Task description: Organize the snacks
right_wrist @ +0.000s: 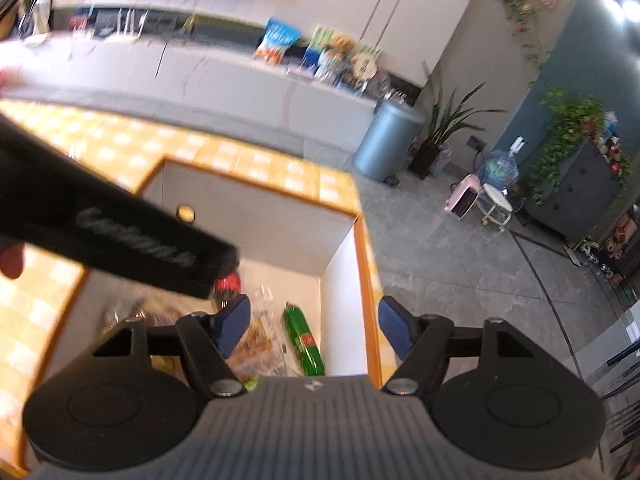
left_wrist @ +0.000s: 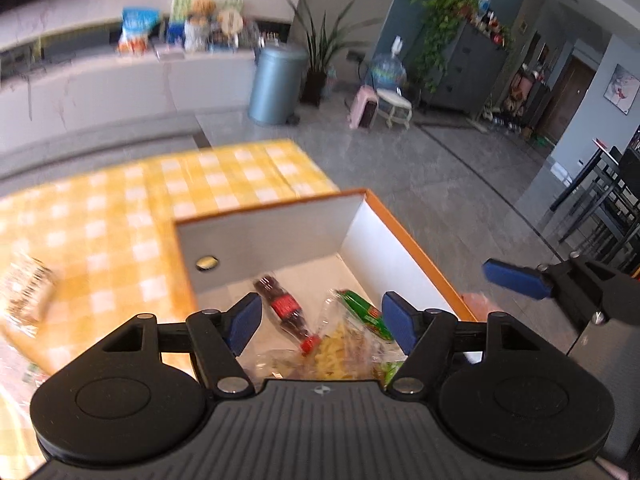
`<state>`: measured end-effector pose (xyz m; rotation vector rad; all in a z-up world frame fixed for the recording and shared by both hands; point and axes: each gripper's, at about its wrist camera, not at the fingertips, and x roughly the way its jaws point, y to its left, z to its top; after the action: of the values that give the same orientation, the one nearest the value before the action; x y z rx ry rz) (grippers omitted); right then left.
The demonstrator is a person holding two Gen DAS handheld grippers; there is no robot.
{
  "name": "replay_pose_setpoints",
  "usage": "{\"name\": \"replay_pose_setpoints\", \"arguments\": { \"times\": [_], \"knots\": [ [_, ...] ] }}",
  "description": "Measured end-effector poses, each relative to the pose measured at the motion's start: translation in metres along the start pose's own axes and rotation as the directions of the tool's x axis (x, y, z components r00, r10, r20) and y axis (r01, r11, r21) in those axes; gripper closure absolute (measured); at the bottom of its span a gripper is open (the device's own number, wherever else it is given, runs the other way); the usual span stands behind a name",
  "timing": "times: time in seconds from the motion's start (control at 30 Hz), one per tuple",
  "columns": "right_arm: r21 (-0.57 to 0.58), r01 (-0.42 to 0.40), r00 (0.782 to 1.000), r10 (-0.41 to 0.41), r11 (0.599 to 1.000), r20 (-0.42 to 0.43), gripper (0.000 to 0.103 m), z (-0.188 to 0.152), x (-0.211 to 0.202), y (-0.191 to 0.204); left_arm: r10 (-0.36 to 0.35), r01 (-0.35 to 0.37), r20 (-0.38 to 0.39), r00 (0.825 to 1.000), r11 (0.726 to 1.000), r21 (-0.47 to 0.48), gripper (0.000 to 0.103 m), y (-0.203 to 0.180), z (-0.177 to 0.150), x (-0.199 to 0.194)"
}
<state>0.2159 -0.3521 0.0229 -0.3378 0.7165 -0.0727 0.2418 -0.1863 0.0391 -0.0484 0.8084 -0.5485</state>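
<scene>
An orange-rimmed white box [left_wrist: 280, 236] stands on the yellow checked tablecloth [left_wrist: 120, 200]. In it lie a small cola bottle [left_wrist: 286, 312], a green snack pack [left_wrist: 366, 314] and a clear bag of yellow snacks [left_wrist: 338, 350]. My left gripper [left_wrist: 320, 322] hangs open and empty above the box. My right gripper [right_wrist: 314, 326] is open and empty over the box's right wall [right_wrist: 366, 280], above the green pack [right_wrist: 304, 340]. The left gripper's body [right_wrist: 120, 236] crosses the right wrist view. One right finger [left_wrist: 516, 278] shows in the left wrist view.
A blurred snack packet [left_wrist: 28, 292] lies on the tablecloth at the left. Beyond the table are a white counter with snack bags [left_wrist: 136, 32], a grey bin [left_wrist: 276, 84], plants and a grey floor [left_wrist: 440, 184]. The table edge runs beside the box's right wall.
</scene>
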Motion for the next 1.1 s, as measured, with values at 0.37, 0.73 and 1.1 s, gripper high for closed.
{"name": "replay_pose_setpoints", "arguments": {
  "times": [0.37,0.73,1.1],
  "knots": [
    [0.194,-0.053,0.983,0.017,0.980,0.183,0.022,-0.018,-0.054,0.042,0.097,-0.104,0.196,0.976,0.994,0.025,0.019,0.023,-0.051,-0.075],
    [0.293,-0.184,0.974,0.134,0.938,0.181,0.018,-0.034,-0.078,0.109,0.293,-0.271,0.275,0.916,0.956,-0.113,0.019,0.077,-0.092,-0.125],
    [0.150,-0.314,0.945,0.294,0.938,0.140,0.018,-0.043,-0.077,0.191,0.382,-0.346,0.137,0.914,0.910,-0.230,0.019,0.144,-0.141,-0.125]
  ]
}}
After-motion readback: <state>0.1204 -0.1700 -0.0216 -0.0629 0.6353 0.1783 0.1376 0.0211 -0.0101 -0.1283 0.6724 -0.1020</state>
